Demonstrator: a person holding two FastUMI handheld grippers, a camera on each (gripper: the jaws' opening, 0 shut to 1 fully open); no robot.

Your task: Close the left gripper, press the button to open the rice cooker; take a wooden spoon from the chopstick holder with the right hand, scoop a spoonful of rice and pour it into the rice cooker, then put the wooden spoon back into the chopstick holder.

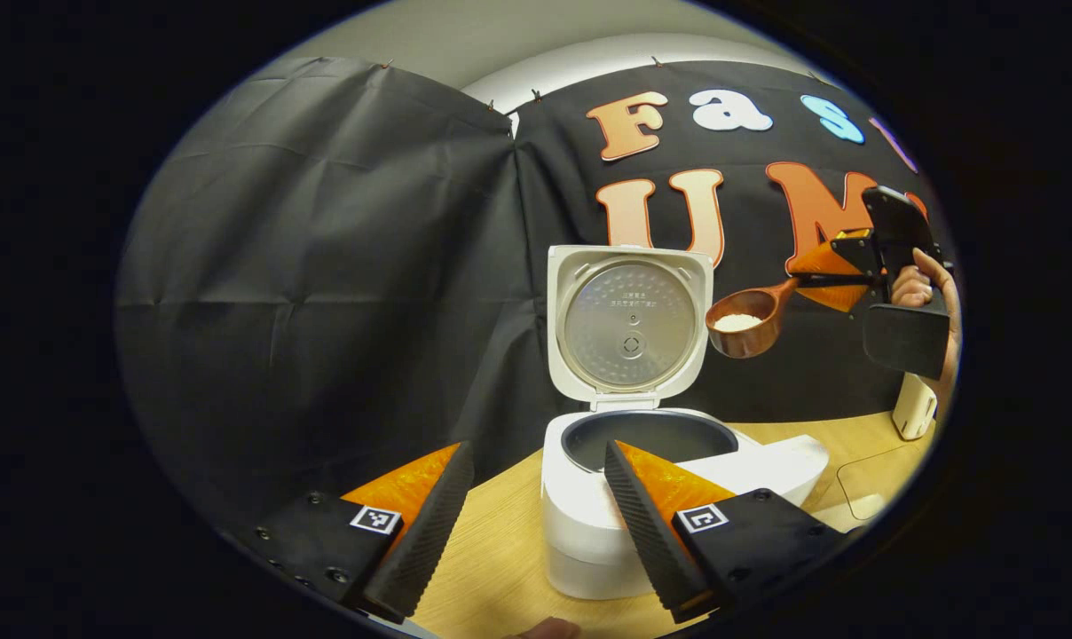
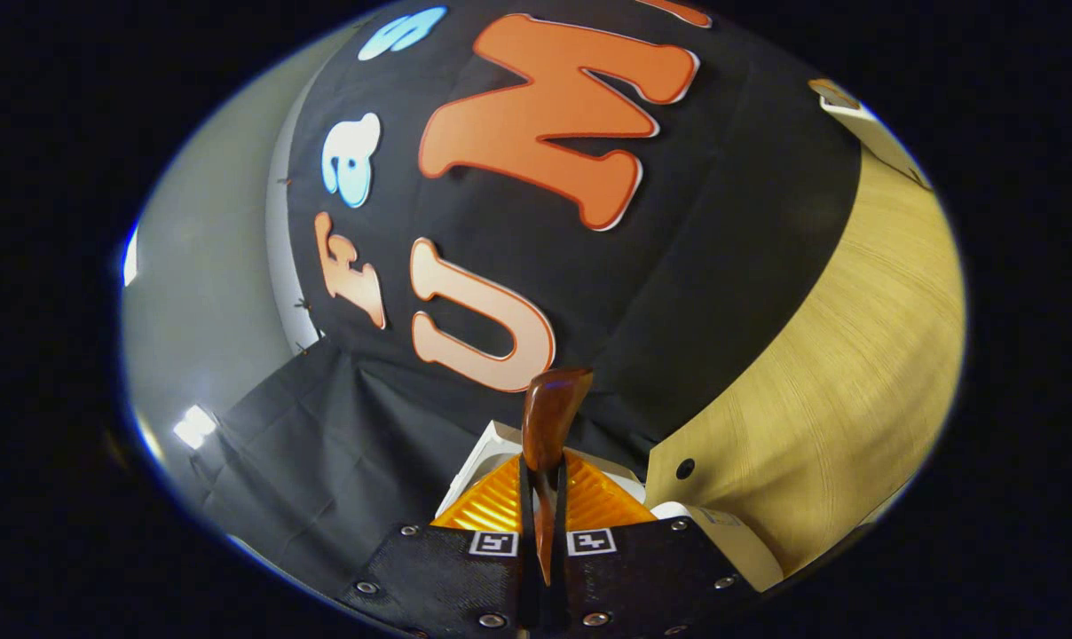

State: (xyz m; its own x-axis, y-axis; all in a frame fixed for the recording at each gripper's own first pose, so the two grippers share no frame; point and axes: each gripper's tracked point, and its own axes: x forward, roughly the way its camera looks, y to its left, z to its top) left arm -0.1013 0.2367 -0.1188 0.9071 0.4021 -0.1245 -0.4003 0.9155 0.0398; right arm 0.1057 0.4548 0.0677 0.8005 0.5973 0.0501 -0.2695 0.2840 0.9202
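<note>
Cooker lid up in left gripper view, one rice-filled spoon pinched by right gripper; left gripper spread.

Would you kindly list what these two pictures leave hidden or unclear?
- Rice cooker pot: in the left gripper view its bottom lies below the rim, with one finger of the left tongs across it, so any rice inside is unseen.
- Lid print: too small to read.
- Wooden spoon: in the right gripper view its bowl points away from the right tongs.
- White holder: cut off by the edge.
</note>
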